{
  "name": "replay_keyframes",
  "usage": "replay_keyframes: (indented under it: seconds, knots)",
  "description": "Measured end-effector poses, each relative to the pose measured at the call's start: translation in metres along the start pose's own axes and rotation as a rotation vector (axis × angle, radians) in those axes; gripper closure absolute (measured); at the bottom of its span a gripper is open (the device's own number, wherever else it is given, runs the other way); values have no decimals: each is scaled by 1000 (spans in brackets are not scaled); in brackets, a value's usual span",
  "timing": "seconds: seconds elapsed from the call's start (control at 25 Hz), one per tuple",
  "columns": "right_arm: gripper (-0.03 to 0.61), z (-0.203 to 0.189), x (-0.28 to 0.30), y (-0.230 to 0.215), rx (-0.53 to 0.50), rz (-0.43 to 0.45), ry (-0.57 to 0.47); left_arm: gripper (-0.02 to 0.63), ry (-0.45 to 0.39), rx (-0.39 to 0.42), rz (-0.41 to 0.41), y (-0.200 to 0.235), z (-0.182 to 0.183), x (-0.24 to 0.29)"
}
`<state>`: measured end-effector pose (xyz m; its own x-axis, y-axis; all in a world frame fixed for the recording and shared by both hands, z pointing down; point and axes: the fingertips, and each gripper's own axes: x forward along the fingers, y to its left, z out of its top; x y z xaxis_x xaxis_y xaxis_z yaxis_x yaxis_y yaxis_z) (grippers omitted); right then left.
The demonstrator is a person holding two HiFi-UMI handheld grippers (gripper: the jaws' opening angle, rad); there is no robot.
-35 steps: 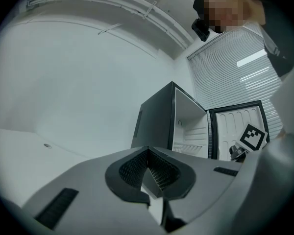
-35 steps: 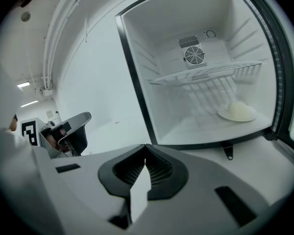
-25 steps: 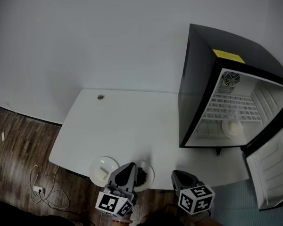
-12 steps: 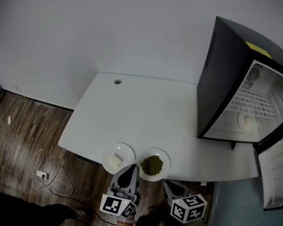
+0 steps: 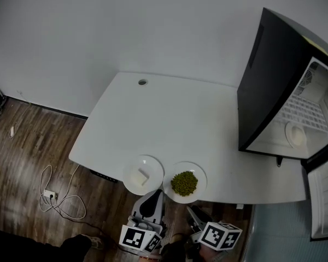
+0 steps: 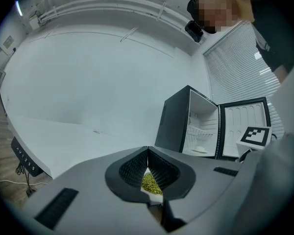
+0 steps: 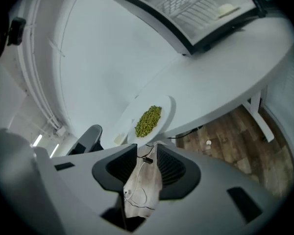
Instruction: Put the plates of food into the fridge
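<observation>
The right gripper has just been opened slightly on nothing, the left gripper is seen shut and empty, and a grab is expected on the plate of peas at the desk's near edge.

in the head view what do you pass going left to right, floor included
plug and cable on the floor → plate with a white block → plate of green food → open black fridge
</observation>
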<state>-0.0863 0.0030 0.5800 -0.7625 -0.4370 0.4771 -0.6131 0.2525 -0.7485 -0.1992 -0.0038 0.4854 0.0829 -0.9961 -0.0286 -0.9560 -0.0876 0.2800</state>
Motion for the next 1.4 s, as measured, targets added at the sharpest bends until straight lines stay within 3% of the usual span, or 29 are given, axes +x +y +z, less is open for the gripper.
replay_keyframes:
  seconds: [0.16,0.52,0.68,1.16,1.4]
  knots:
    - [472,1,11,0,169,40,-34,606,-4,3,-13,-1,-1,1]
    - [472,5,33,8,315,75,-85,606,11,14,-39,-5,-9,-1]
    - [472,7,41,7,424,93,-104,606,19,13,-39,-5,-12,-4]
    - [472,7,46,3,546,102,-153,606,19,6,-45,1,-15,-1]
    - [549,13,39,7,570,161,-187,606,25,0,-49,2,-16,0]
